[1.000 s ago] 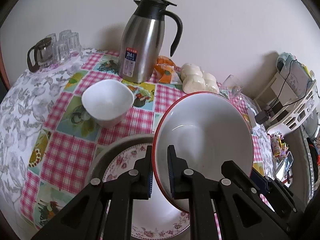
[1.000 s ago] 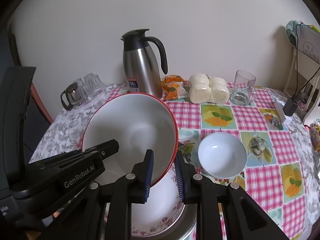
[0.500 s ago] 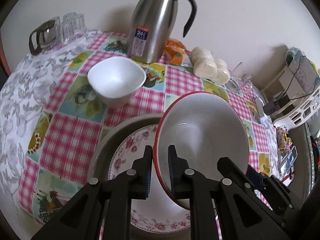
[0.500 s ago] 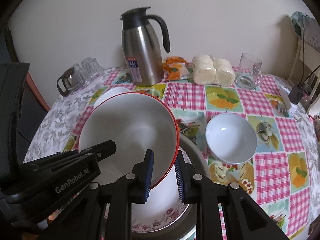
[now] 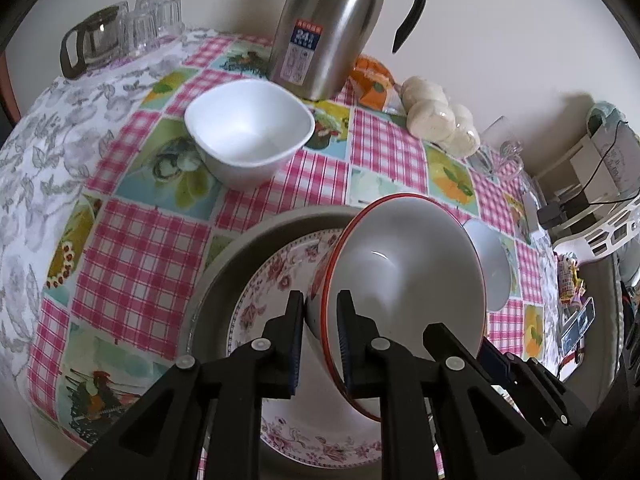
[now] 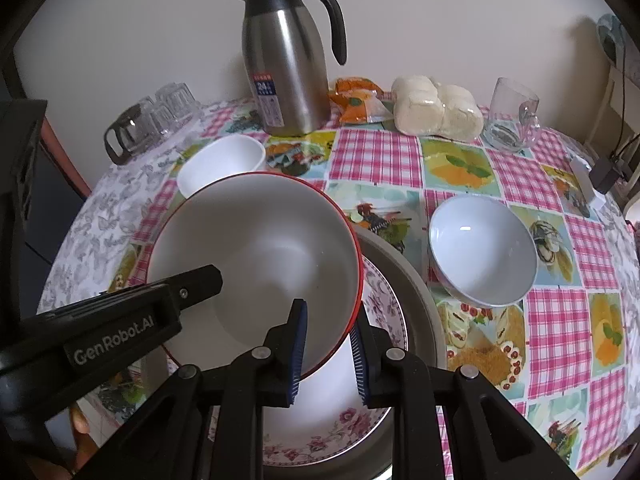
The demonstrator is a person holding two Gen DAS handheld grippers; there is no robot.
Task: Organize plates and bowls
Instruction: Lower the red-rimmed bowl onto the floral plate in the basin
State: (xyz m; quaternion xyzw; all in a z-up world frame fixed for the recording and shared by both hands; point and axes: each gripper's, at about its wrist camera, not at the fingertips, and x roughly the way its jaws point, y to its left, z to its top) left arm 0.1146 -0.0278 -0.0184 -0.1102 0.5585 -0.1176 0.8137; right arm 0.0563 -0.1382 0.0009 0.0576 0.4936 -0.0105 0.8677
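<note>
Red-rimmed bowl [image 5: 404,280] lower than second ago, sunk toward floral plate [image 5: 280,292] in grey dish [image 5: 224,264]. Both views tipped further down: jug [image 5: 332,28] slid to top edge of left frame, square bowl [image 5: 250,132] moved up. Round bowl [image 6: 482,250] larger, nearer centre right of right frame.

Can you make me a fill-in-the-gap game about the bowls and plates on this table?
1. Both grippers hold the big white bowl, whose rim is coloured ____.
2. Right under that bowl lies a plate with a pink ____ pattern.
3. The shiny steel jug has a black ____ on its side.
4. The square white bowl stands nearest the ____ gripper.

Missing words: red; flower; handle; left
</note>
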